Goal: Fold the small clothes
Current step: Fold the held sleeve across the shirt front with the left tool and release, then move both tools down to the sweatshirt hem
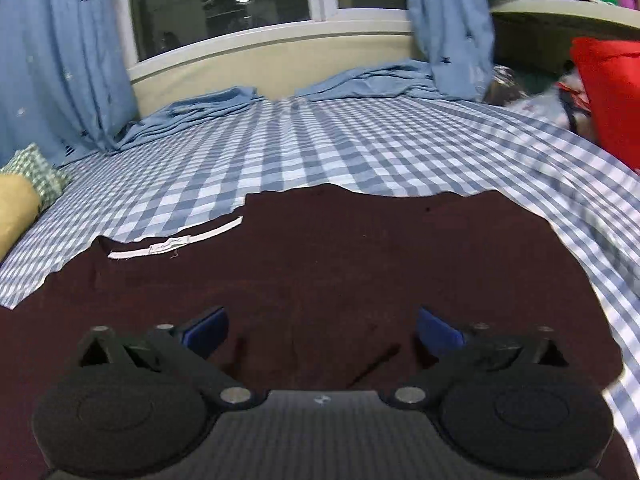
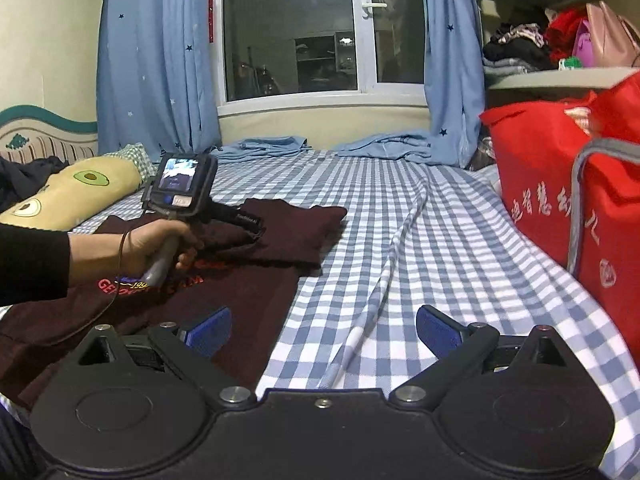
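Now, at the far left of the right wrist view, a pillow (image 2: 76, 196) is lying by the headboard. Just right of it, a hand (image 2: 160, 246) is gripping the left gripper (image 2: 256, 232), which is hanging over the shirt (image 2: 288, 232); its fingers (image 1: 208, 330) are standing spread wide with nothing between them, as the left wrist view shows. That dark maroon shirt is lying partly folded on the checked sheet (image 2: 440, 240), filling the lower left of the frame. Further right, the right gripper (image 2: 324, 330) is hovering with fingers (image 2: 438, 328) spread, empty. At the far right, a red bag (image 2: 560, 184) is sitting.
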Available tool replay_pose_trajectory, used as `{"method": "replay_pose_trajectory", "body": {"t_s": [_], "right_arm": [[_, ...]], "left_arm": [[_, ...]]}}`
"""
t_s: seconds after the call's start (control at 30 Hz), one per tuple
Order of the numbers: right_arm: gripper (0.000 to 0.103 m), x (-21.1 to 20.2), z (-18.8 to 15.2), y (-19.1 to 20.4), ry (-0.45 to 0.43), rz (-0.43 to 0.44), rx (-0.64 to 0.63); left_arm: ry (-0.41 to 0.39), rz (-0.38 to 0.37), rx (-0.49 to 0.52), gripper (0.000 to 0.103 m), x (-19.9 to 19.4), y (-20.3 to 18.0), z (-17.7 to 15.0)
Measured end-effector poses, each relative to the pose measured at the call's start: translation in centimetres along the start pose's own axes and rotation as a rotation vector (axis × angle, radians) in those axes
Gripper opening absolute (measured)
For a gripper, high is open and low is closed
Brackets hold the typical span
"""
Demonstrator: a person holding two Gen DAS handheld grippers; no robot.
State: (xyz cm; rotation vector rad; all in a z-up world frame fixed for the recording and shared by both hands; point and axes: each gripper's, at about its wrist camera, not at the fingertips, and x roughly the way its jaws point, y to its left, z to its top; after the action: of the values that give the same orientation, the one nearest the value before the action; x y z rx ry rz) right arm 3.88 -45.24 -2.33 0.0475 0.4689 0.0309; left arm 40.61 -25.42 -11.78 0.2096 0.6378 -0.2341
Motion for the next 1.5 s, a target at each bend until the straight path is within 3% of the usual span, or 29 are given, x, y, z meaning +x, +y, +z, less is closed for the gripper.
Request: {"method": "replay_pose_trajectory", "body": {"t_s": [0.2,0.3,0.43,0.53,0.63,0.9,1.07,1.3,1.5], "right_arm": [[0.102,-0.6,0.8,1.4,-0.002,-0.01,-0.058],[0.102,-1.1,0.9,3.1,0.004,-0.007,-0.152],[0.102,-1.5,0.6,5.6,0.029,0.026,-0.28],[0.102,-1.3,0.3,7.5,0.067,0.071,-0.339],[0.102,-1.0,0.1,9.7,0.091,0.111,-0.364],[0.102,-0.9,0.1,14.8,0.106,0.181,-0.376],[0.102,-1.1,0.1,16.8,0.115,0.197,-0.397],[0.102,-1.4,0.0,17.3,0.123,0.194,-0.371],[0.102,-2.3,-0.2,17.4,0.113,0.194,-0.39]], "left_arm": [[-0.133,-0.039,-0.009,0.102,-6.3,2.9,-0.5],[-0.175,0.001,0.072,0.102,-11.4,4.9,-1.3],[-0.209,-0.023,0.166,0.102,-19.1,8.1,-4.3],[-0.178,-0.041,0.195,0.102,-23.8,10.1,-7.2],[-0.098,0.039,0.205,0.102,-26.9,11.1,-10.1],[0.078,0.198,-0.038,0.102,-31.5,14.6,-16.1],[0.129,0.268,-0.072,0.102,-33.5,15.9,-18.8],[0.169,0.295,-0.165,0.102,-35.3,16.2,-19.6],[0.182,0.287,-0.167,0.102,-36.6,15.3,-19.5]]}}
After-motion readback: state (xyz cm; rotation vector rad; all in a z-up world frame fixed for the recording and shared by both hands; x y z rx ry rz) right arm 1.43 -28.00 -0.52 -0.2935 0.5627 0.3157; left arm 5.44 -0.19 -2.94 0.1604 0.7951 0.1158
